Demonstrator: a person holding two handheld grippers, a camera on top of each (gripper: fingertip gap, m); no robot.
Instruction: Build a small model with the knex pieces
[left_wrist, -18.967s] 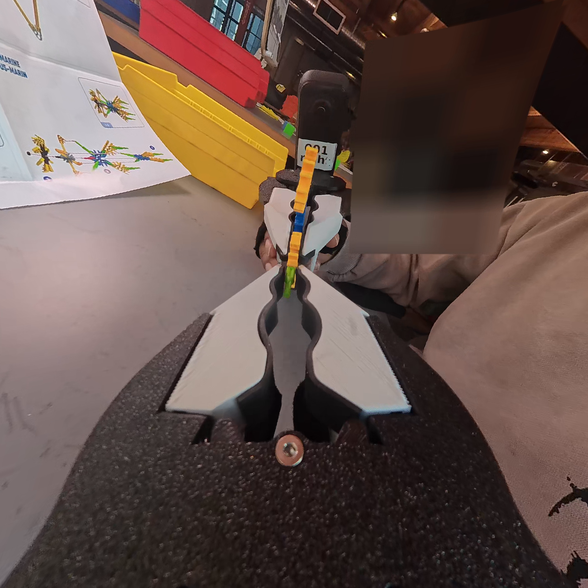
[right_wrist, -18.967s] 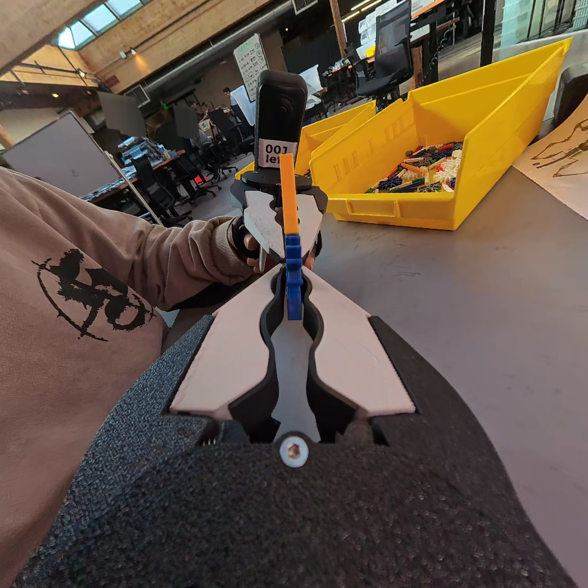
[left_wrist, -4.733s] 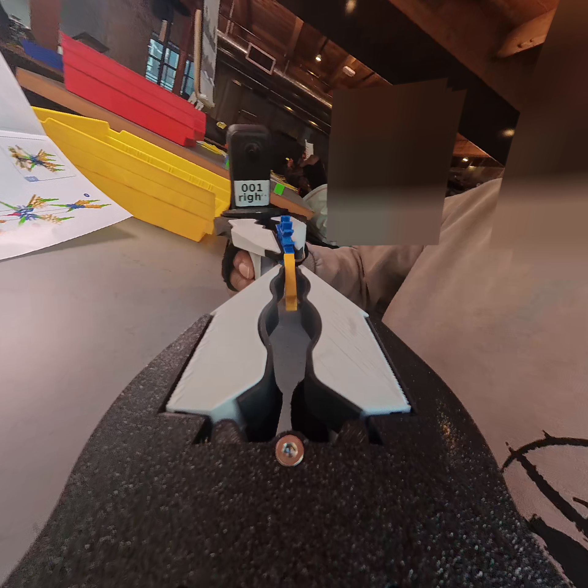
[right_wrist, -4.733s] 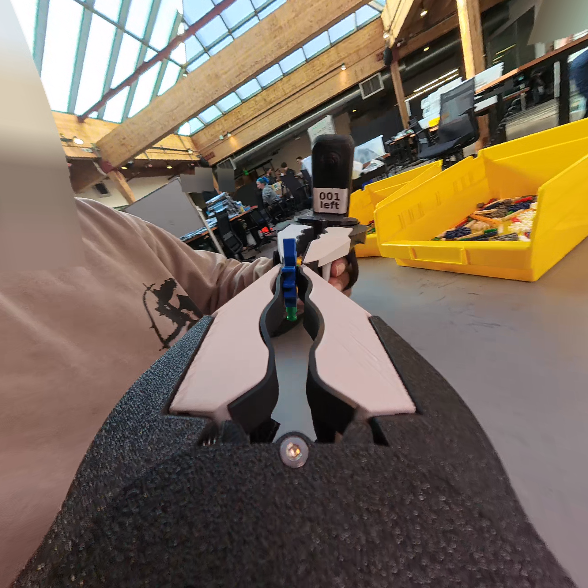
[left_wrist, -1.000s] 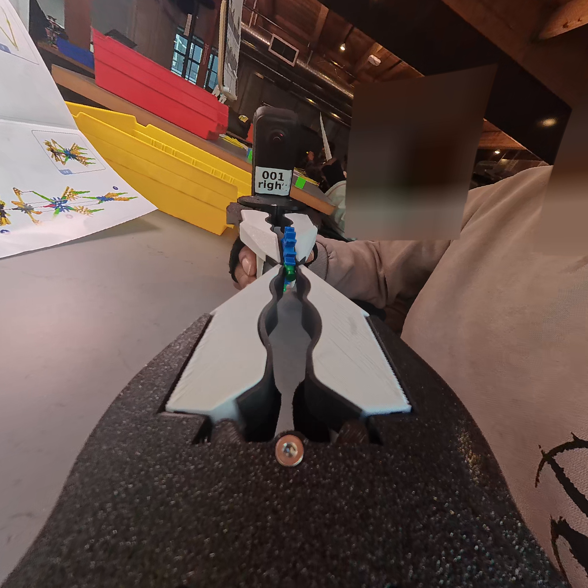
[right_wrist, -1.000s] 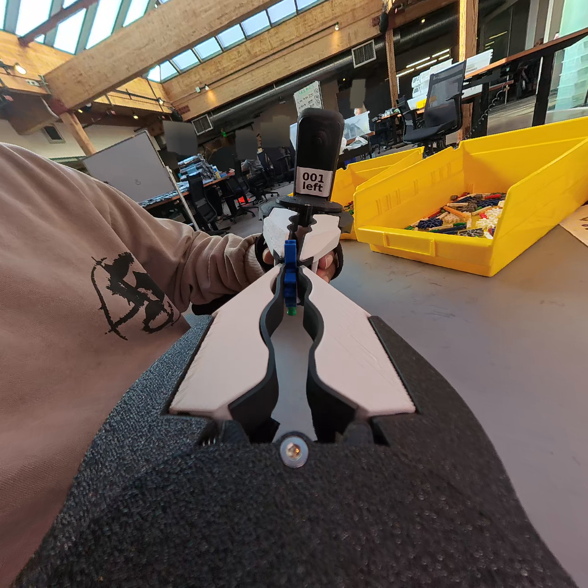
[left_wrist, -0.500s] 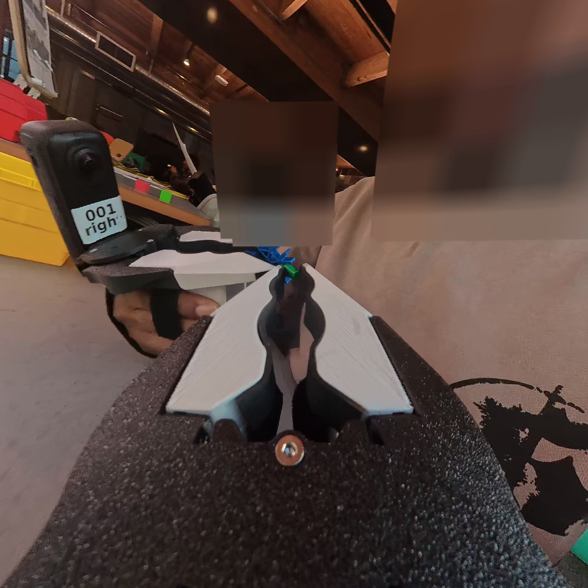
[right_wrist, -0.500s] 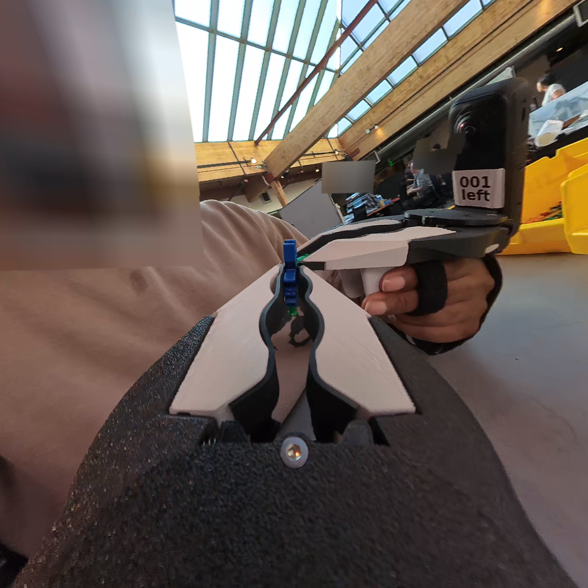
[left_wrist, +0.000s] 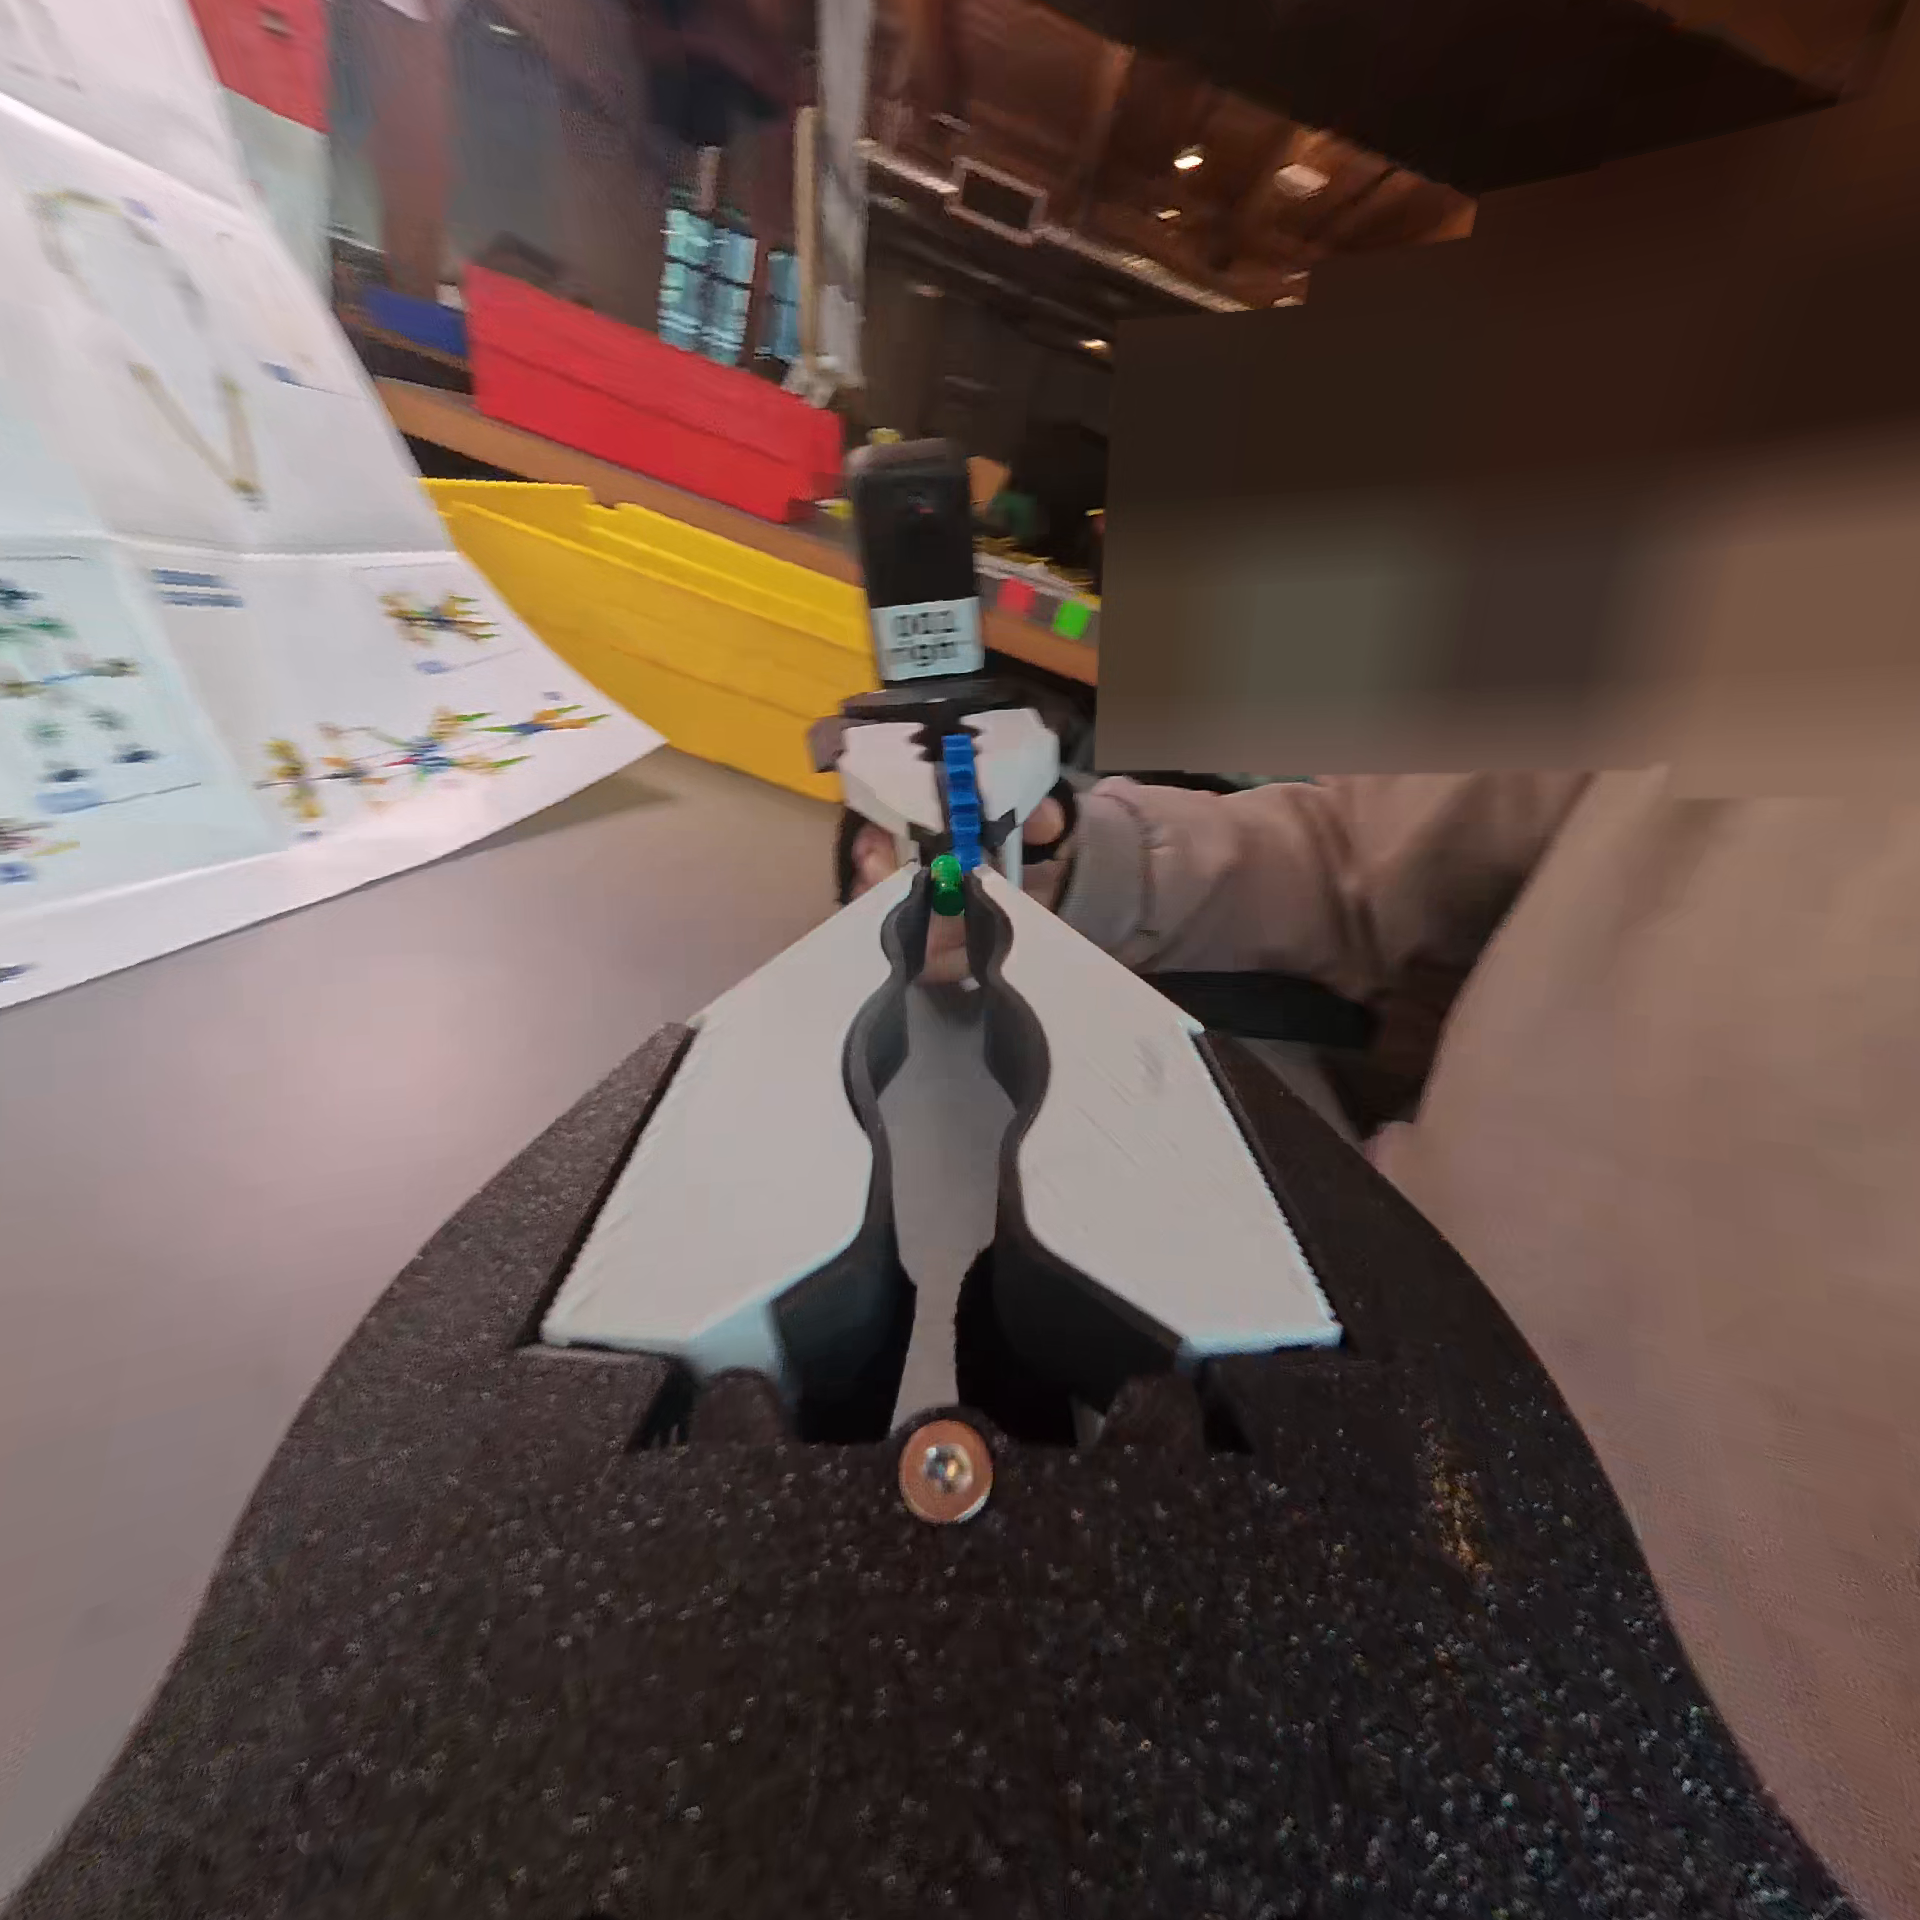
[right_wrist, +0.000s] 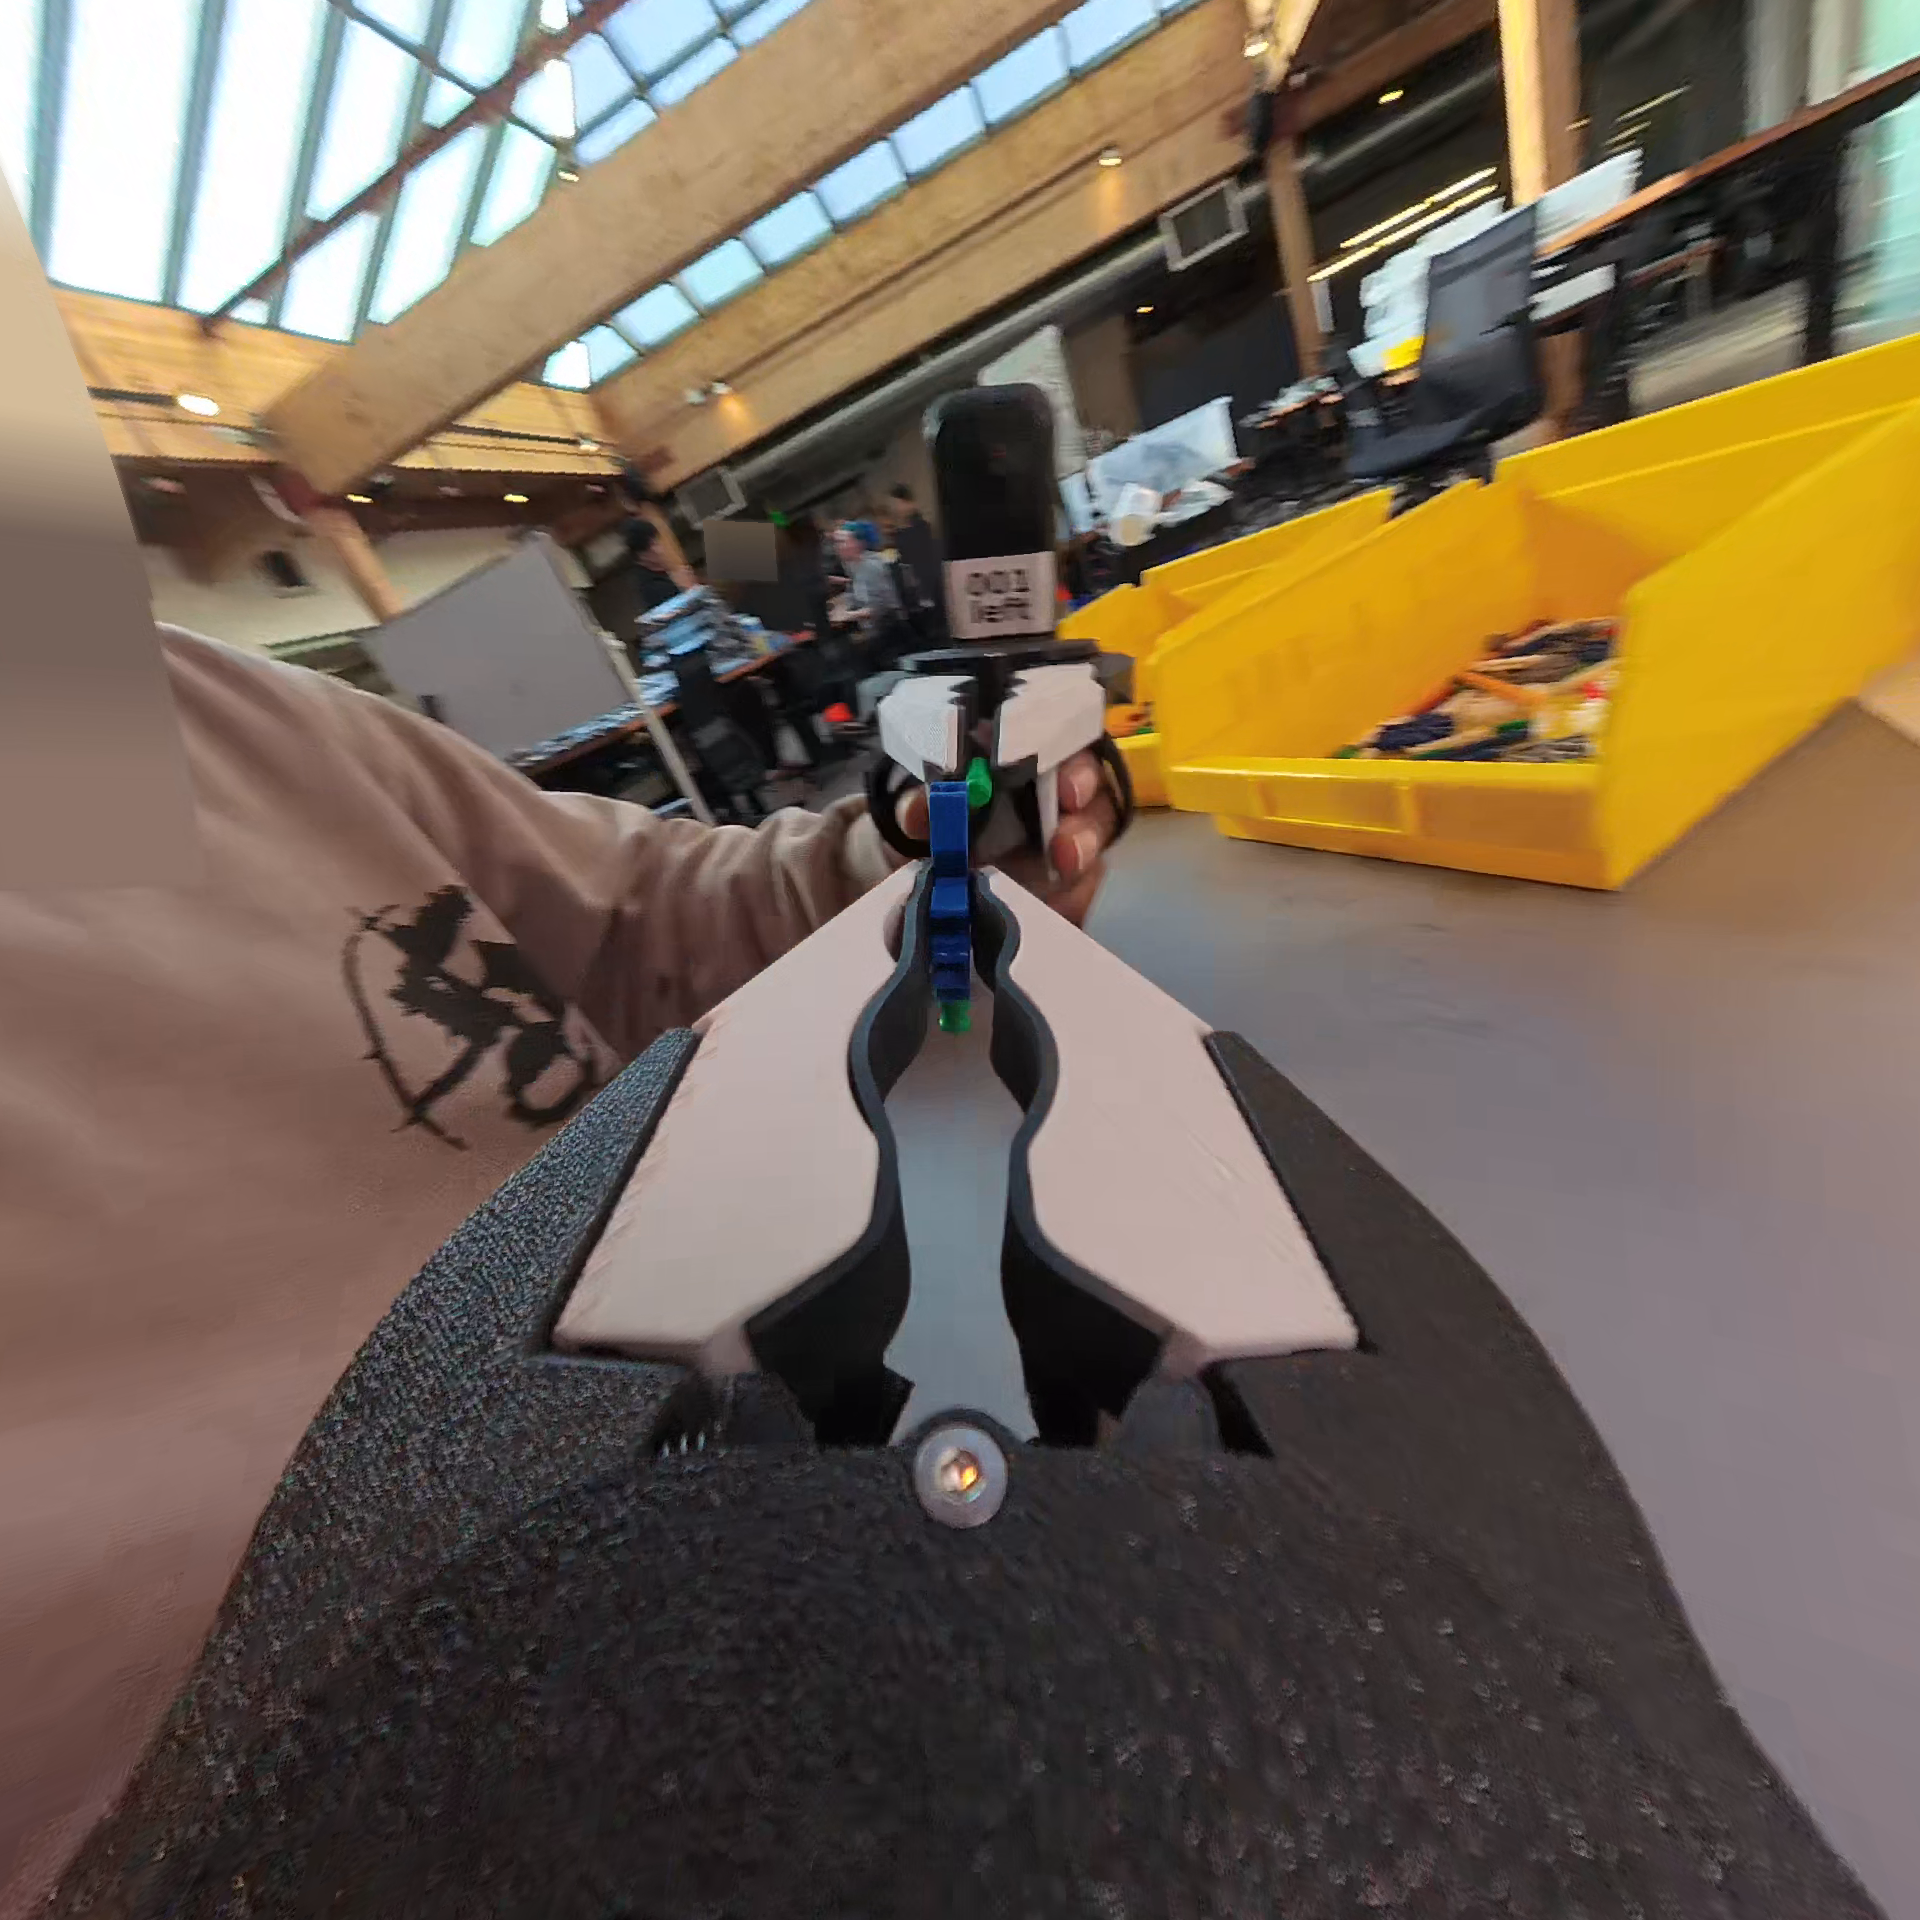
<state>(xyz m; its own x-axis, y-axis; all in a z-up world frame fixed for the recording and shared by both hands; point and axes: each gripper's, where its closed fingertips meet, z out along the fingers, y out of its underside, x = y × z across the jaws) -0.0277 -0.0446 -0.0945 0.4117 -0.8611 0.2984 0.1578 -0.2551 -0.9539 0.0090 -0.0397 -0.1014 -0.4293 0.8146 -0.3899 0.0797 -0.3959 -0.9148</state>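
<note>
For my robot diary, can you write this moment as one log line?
left tongs: shut on green rod | right tongs: shut on blue connector | pieces: touching, held between both

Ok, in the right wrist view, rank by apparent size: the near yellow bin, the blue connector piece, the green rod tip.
1. Near yellow bin, largest although farthest.
2. Blue connector piece, pinched in the right gripper.
3. Green rod tip, smallest.
</note>
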